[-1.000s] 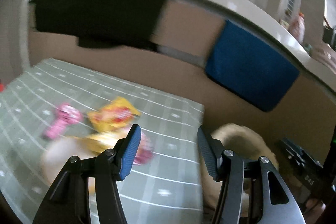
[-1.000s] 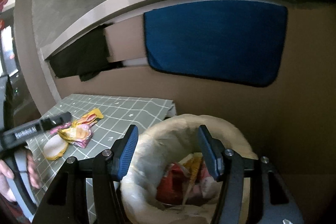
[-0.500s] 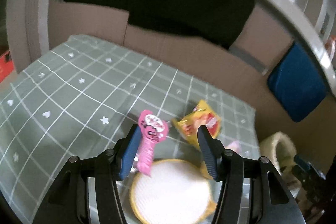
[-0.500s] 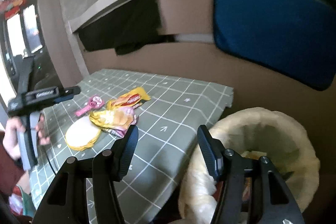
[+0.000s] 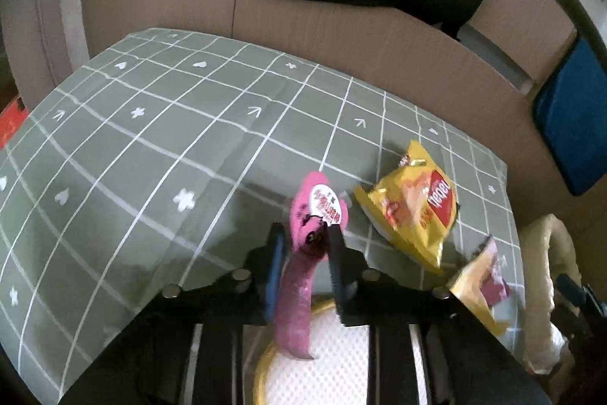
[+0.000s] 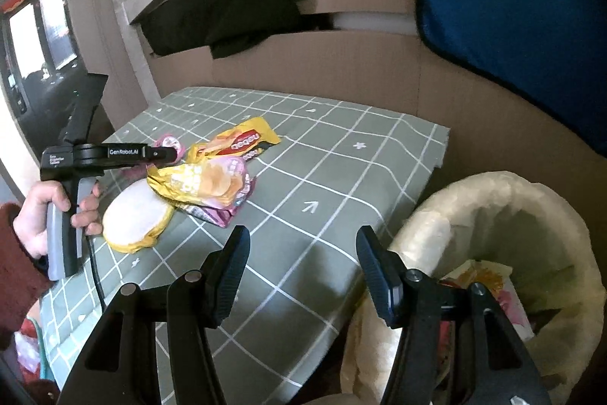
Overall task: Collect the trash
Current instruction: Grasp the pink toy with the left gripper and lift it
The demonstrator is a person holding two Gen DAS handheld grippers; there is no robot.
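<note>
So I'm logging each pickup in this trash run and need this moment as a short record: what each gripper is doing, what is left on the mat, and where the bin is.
left gripper: jaws just closing on the pink wrapper
right gripper: open, empty, over the mat edge beside the bin
on green checked mat: yellow snack bag, crumpled yellow-pink wrapper, round white pad
bin: lined, off the mat's right edge, already holds wrappers
</note>
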